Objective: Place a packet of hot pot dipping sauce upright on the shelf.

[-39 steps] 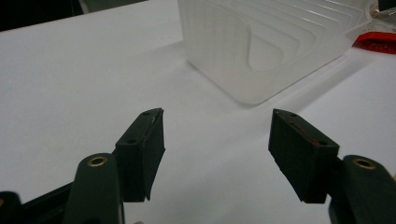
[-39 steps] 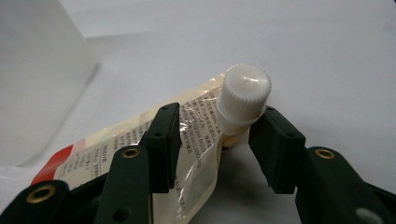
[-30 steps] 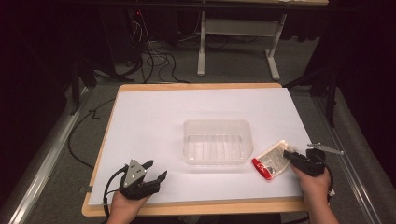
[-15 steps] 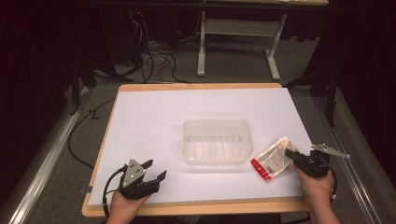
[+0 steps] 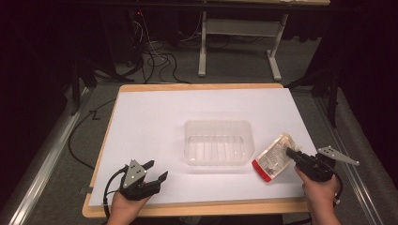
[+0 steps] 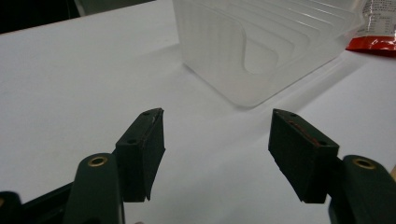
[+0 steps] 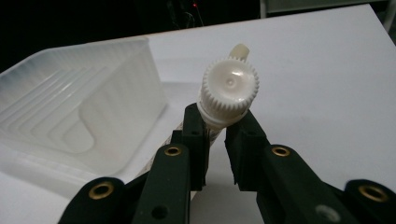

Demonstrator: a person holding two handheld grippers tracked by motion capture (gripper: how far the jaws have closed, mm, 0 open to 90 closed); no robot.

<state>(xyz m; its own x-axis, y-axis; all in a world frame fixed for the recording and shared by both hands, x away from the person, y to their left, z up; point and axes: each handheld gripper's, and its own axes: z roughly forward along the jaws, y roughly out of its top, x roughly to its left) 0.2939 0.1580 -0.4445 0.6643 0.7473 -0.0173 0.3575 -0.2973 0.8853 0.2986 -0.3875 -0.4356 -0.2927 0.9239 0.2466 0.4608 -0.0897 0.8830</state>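
- 1 clear plastic container (image 5: 217, 147) is sitting on the table.
- 1 spouted pouch (image 5: 271, 157) with 1 white ribbed cap (image 7: 230, 88) and 1 red bottom edge is lying just beside the container.
- 2 handheld grippers are showing: 1 left gripper (image 5: 156, 170) and 1 right gripper (image 5: 290, 153).
- 2 black jaws are rising from each gripper, 4 in all.
- 2 hands are coming in from the bottom, 1 on each gripper.
- 1 white sheet (image 5: 155, 122) is covering 1 wooden table (image 5: 197, 86).
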